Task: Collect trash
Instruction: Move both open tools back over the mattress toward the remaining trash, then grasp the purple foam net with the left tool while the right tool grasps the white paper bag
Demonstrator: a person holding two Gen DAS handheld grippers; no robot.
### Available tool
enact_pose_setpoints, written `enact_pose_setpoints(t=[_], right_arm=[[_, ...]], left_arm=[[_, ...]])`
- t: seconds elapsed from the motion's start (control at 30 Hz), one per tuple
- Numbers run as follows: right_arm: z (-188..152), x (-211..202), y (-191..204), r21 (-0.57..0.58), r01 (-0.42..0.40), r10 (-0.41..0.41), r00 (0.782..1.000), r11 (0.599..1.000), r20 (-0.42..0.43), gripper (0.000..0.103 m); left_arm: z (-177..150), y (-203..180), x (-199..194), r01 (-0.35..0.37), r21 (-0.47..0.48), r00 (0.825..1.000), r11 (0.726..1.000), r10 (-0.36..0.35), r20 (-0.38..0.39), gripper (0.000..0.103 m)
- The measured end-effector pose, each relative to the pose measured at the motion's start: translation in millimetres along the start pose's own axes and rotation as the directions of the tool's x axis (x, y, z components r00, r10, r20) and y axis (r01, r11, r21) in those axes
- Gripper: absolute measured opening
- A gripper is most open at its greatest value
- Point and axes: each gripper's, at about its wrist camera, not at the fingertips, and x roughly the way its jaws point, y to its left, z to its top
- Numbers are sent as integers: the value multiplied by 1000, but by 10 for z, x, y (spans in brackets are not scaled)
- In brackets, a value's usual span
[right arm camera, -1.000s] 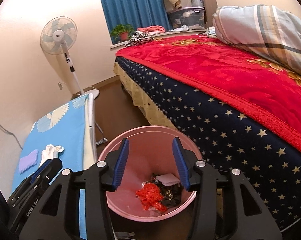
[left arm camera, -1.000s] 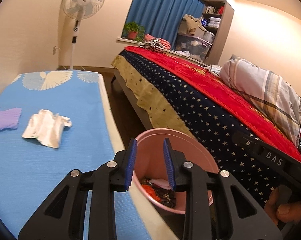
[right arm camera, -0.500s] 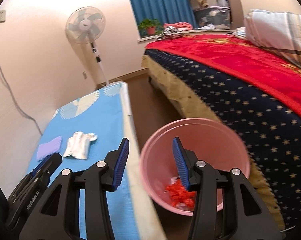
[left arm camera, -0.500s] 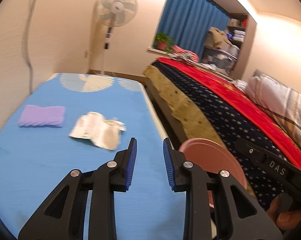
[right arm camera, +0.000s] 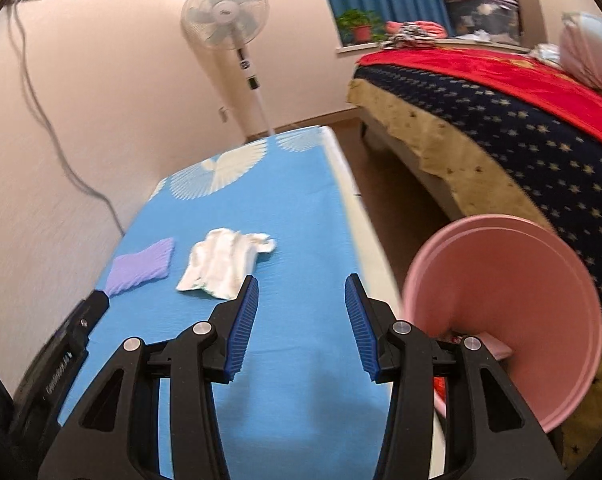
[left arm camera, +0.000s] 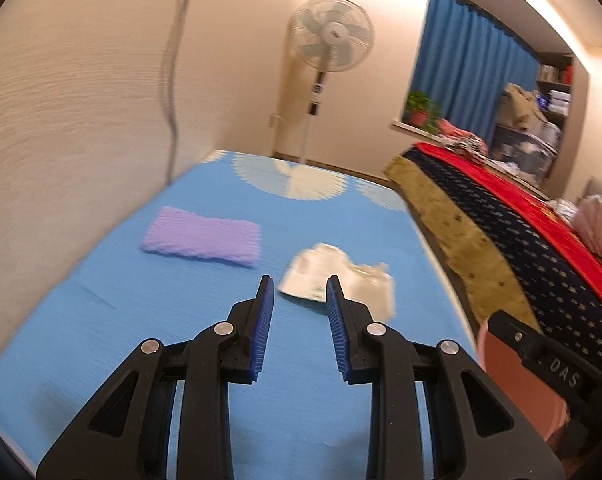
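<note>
A crumpled white wrapper [left arm camera: 313, 274] lies on the blue mat [left arm camera: 141, 320], just beyond the tips of my left gripper [left arm camera: 299, 292], which is open and empty. In the right wrist view the wrapper [right arm camera: 221, 264] lies ahead and to the left of my right gripper [right arm camera: 301, 292], also open and empty above the mat [right arm camera: 293, 216]. A pink bin [right arm camera: 509, 304] with red trash in it stands on the floor to the right of the mat; its rim shows in the left wrist view [left arm camera: 509, 376].
A purple cloth [left arm camera: 203, 236] lies on the mat left of the wrapper, near the wall. A standing fan [left arm camera: 329, 56] stands beyond the mat's far end. A bed with a starred blue and red cover [right arm camera: 521, 112] runs along the right.
Both grippers have swung left from over the pink bin to above the blue mat. The wrapper is now close in front of the left gripper. Both stay open.
</note>
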Motion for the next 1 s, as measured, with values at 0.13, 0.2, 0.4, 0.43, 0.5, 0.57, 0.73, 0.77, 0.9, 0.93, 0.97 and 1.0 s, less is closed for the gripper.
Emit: enact_pose_setpoints(t=[0.13, 0.2, 0.4, 0.43, 0.5, 0.57, 0.73, 0.77, 0.9, 0.93, 0.97, 1.0], right_arm=[[16, 167, 164, -28, -30, 30, 1000, 999, -9, 46], [36, 268, 221, -33, -41, 41, 999, 999, -22, 46], [87, 534, 361, -50, -64, 61, 997, 997, -55, 62], [97, 572, 377, -53, -66, 62, 996, 996, -58, 63], [98, 682, 379, -46, -69, 65, 995, 997, -77, 63], [84, 782, 358, -26, -71, 68, 993, 997, -99, 63], [50, 997, 378, -18, -74, 71, 986, 997, -152, 63], [59, 1037, 396, -25, -80, 75, 984, 997, -159, 63], [76, 1141, 429, -48, -82, 72, 981, 996, -178, 63], [74, 1162, 427, -49, -84, 73, 980, 995, -185, 63], [67, 1194, 427, -49, -84, 73, 978, 995, -195, 63], [59, 1220, 430, -49, -85, 73, 976, 995, -203, 63]], left_arm=[[101, 150, 121, -55, -16, 999, 998, 55, -2, 27], [156, 241, 212, -80, -34, 997, 996, 80, -11, 27], [279, 521, 558, -119, -79, 992, 990, 115, -58, 27], [308, 561, 610, -128, -79, 990, 989, 123, -62, 27], [369, 631, 704, -143, -80, 988, 986, 138, -66, 30], [431, 720, 821, -167, -85, 984, 982, 161, -76, 41], [534, 931, 1166, -242, -86, 964, 967, 229, -138, 67], [545, 988, 1246, -256, -90, 958, 962, 240, -160, 67], [559, 1141, 1473, -288, -106, 940, 952, 260, -220, 70], [551, 1166, 1543, -291, -108, 935, 951, 258, -244, 70], [544, 1183, 1589, -290, -108, 932, 951, 255, -259, 70], [532, 1184, 1643, -285, -106, 927, 953, 245, -283, 70]])
